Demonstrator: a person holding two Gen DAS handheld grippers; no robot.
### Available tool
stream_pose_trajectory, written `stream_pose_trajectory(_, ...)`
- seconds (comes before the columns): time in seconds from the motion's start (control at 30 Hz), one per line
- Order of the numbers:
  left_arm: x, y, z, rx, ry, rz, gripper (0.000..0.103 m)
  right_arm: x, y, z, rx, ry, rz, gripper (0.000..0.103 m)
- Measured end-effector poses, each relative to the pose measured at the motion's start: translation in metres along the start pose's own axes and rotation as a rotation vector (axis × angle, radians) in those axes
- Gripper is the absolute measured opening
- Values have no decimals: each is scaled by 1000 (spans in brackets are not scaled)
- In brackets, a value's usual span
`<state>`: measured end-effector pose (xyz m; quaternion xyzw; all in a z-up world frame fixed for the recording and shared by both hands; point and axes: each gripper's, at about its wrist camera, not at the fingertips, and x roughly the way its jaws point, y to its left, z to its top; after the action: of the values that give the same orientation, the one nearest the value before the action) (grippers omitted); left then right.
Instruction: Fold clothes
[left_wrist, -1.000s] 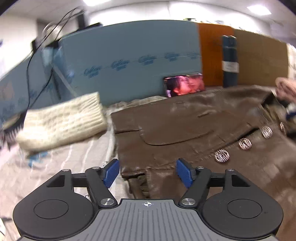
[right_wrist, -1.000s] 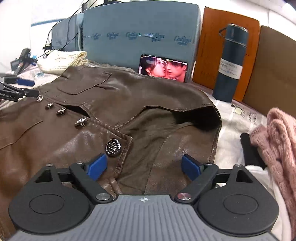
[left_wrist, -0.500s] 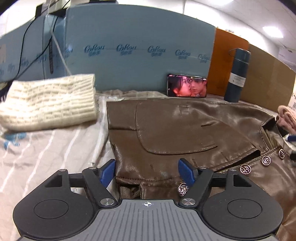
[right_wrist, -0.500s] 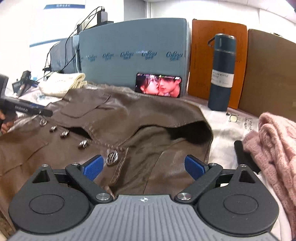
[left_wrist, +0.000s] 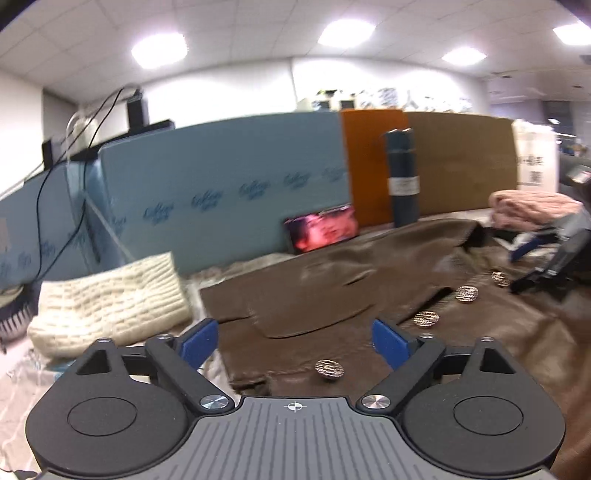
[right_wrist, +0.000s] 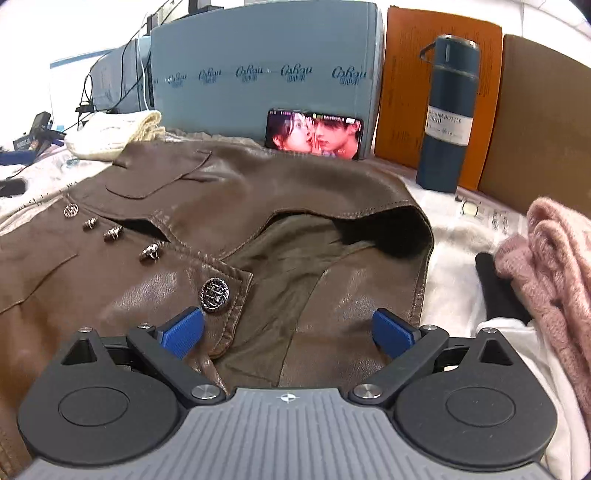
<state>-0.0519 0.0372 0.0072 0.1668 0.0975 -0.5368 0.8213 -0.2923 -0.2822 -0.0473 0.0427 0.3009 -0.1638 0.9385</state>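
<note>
Left wrist view: one left gripper (left_wrist: 294, 339), fingers spread wide, nothing between the blue pads (left_wrist: 197, 340). One brown jacket (left_wrist: 332, 295) lies flat on the bedding (left_wrist: 22, 373), its hem end just ahead of the pads. Five metal buttons (left_wrist: 426, 318) counted in a row along the front. One cream knit (left_wrist: 107, 299), folded, left of the jacket. One phone (left_wrist: 320, 228), screen lit, leaning on the blue foam board (left_wrist: 221, 184). One dark flask (left_wrist: 402, 177) upright by the orange board (left_wrist: 369, 162). One pink knit (left_wrist: 528, 205) at far right. Whole frame motion-blurred; the other tool at the right edge is cut off.

Right wrist view: one right gripper (right_wrist: 288, 332), fingers likewise wide apart and holding nothing, poised over the jacket's collar opening (right_wrist: 332, 236). Five buttons again, the nearest (right_wrist: 214, 294) just beside the left pad. One black object (right_wrist: 498, 291) partly buried under the pink knit, unidentifiable. Jacket's lower left runs out of frame.
</note>
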Motion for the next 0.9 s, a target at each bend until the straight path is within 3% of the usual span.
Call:
stream_pose_trajectory(0.17, -22, -16, 0, 32, 4, -75, 97, -23, 3, 0, -35, -83, 7, 98)
stream_pose_trajectory(0.37, -44, -30, -9, 71, 79, -189, 98, -66, 14, -13, -187, -180, 83, 99)
stream_pose_trajectory(0.63, -92, -51, -14, 136, 52, -308, 98, -110, 19, -38, -339, -117, 137, 99)
stream_pose_trajectory(0.77, -93, -69, -16, 196, 87, -352, 98, -123, 22, -50, -378, -91, 137, 99)
stream_pose_trajectory(0.9, -87, -87, -20, 260, 148, -339, 98, -127, 23, -59, -416, -42, 141, 99)
